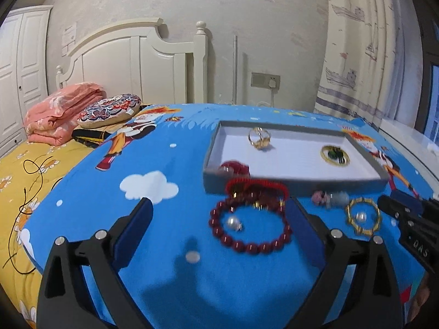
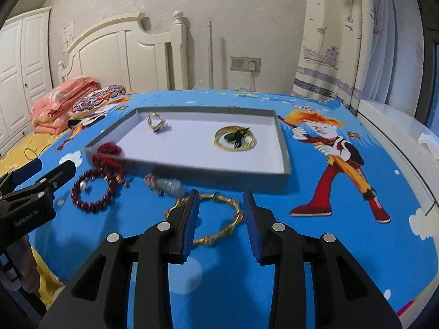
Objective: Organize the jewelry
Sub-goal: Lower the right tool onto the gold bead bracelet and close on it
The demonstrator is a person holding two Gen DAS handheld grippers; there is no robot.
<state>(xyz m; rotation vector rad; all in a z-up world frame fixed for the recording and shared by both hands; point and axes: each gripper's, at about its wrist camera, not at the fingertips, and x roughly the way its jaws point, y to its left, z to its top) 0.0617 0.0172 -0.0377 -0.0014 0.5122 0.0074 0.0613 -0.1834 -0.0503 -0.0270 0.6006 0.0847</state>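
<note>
Left gripper (image 1: pixel 219 213): jaws standing wide, gripping nothing; red bead bracelet (image 1: pixel 249 227) lying between its fingertips, grey tray (image 1: pixel 296 186) just beyond.
Right gripper (image 2: pixel 221 208): jaws standing narrowly apart, empty; gold bracelet (image 2: pixel 219 219) lying between the fingertips, unpinched.

Even indoor light, slightly dim; soft shadows fall at lower centre on the blue cloth (image 1: pixel 192 164). Fisheye bends edges, corners black; beads (image 1: pixel 248 227) blurred.
</note>
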